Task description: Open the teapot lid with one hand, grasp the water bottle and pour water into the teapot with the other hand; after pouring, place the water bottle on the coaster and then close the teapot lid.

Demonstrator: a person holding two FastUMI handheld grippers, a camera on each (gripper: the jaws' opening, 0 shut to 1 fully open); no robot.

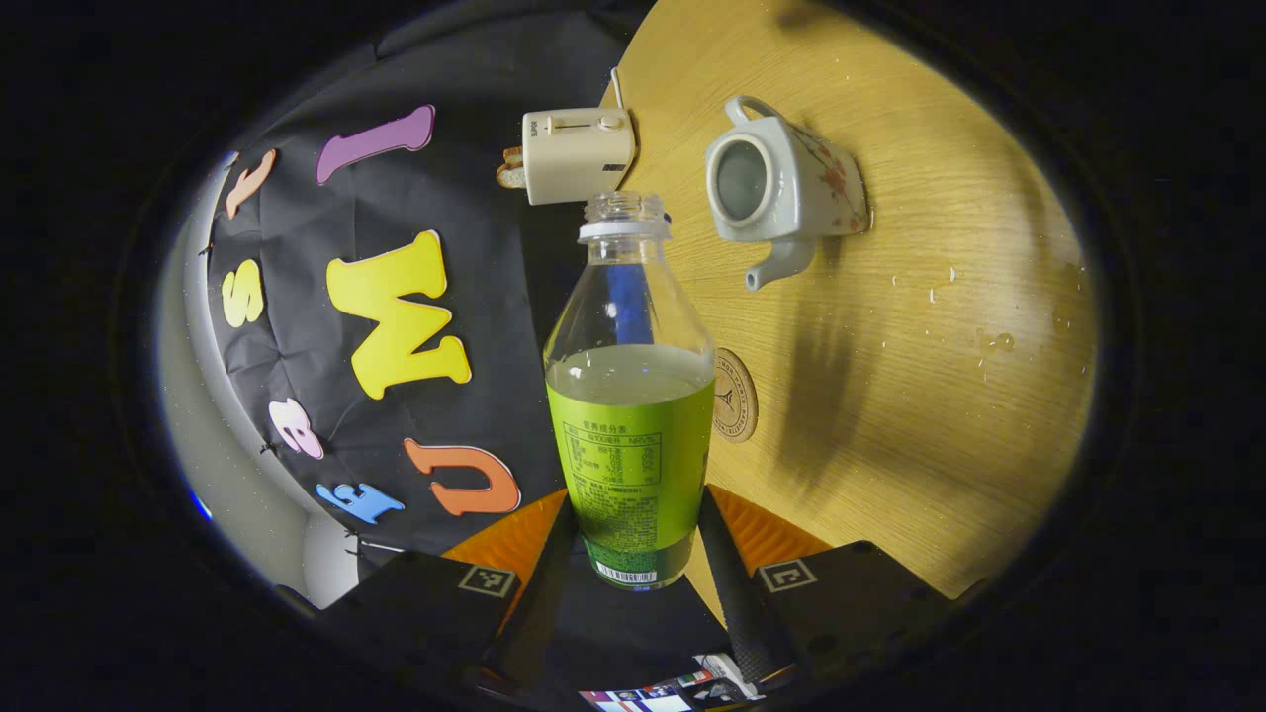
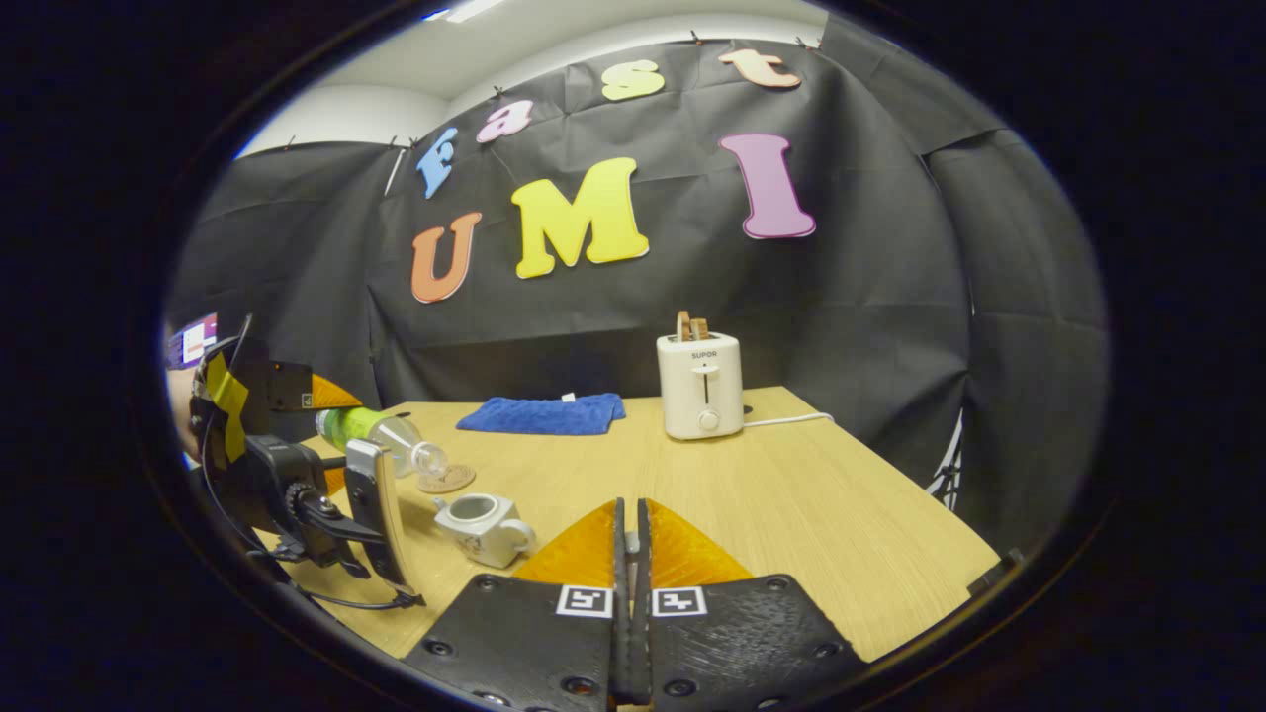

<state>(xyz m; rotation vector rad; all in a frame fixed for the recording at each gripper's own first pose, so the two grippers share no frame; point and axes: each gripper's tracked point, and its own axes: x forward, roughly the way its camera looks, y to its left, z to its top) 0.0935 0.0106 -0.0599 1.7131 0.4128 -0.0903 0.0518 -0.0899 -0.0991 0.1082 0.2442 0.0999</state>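
Gripping the tilted water bottle (image 1: 630,415), left tongs (image 1: 633,539) hide the coaster's (image 1: 737,394) edge; right tongs (image 2: 630,554) closed, empty

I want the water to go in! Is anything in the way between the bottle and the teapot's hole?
Nothing visible blocks it. The left gripper holds the uncapped water bottle tilted in the air, and the teapot on the table has its lid off, its opening bare.
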